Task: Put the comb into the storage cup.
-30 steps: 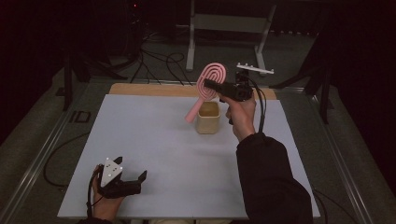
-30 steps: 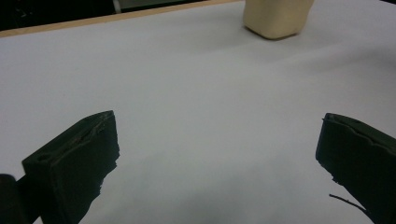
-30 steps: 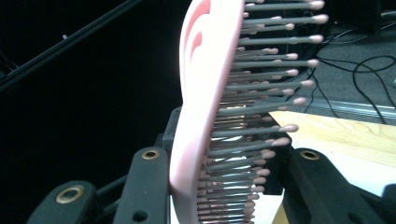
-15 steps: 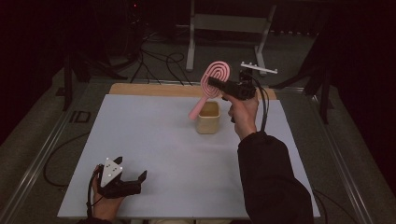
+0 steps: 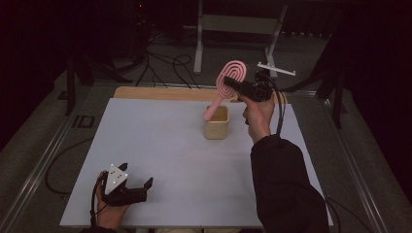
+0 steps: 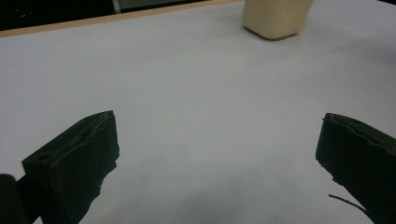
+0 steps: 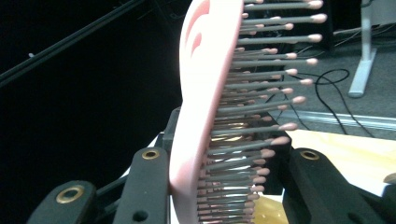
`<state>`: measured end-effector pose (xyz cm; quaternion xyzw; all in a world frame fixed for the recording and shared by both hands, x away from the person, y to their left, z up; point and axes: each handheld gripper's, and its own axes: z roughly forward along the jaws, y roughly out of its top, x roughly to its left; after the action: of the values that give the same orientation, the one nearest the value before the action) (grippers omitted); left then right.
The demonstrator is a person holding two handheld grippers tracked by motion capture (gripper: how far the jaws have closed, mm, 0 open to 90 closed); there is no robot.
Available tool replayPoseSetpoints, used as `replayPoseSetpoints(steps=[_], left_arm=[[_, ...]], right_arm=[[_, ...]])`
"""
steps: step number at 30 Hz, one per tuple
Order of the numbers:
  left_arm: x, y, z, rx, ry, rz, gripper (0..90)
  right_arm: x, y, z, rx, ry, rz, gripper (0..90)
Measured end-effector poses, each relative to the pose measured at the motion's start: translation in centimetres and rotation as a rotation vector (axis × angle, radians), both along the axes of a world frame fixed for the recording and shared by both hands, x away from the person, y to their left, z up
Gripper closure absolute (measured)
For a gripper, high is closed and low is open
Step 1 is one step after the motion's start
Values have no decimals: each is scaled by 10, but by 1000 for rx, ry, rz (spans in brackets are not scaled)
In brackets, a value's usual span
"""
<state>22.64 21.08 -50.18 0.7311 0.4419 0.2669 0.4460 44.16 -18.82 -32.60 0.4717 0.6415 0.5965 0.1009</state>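
My right gripper (image 5: pixel 234 84) is shut on the head of a pink hairbrush (image 5: pixel 230 76), held above the far middle of the table. The brush slants down and to the left, and its handle end (image 5: pixel 209 115) hangs by the left rim of a beige cup (image 5: pixel 216 126); I cannot tell whether they touch. In the right gripper view, the brush (image 7: pixel 198 88) stands edge-on between the jaws of the gripper (image 7: pixel 219 186), bristles to the right. My left gripper (image 5: pixel 142 188) rests open at the table's front left, open (image 6: pixel 219 154) on nothing, the cup (image 6: pixel 278 18) far ahead.
The white table top (image 5: pixel 160 145) has a wooden strip (image 5: pixel 160 93) along its far edge. Cables and a metal stand (image 5: pixel 233 29) lie on the dark floor beyond. A dark-sleeved forearm (image 5: pixel 282 179) crosses the table's right front.
The right gripper and the brush have shifted slightly to the right, and the handle end has risen a little beside the cup. The left gripper has stayed still.
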Motion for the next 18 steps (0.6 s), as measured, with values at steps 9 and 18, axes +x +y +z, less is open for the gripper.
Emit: replayPoseSetpoints(steps=[9,18], left_arm=[[0,0,0,-1,0,-1,0],[0,0,0,-2,-1,0,0]], right_arm=[[2,-6,-3,-14,3,-33,637],[4,-7,-8,-32,6,-43,637]])
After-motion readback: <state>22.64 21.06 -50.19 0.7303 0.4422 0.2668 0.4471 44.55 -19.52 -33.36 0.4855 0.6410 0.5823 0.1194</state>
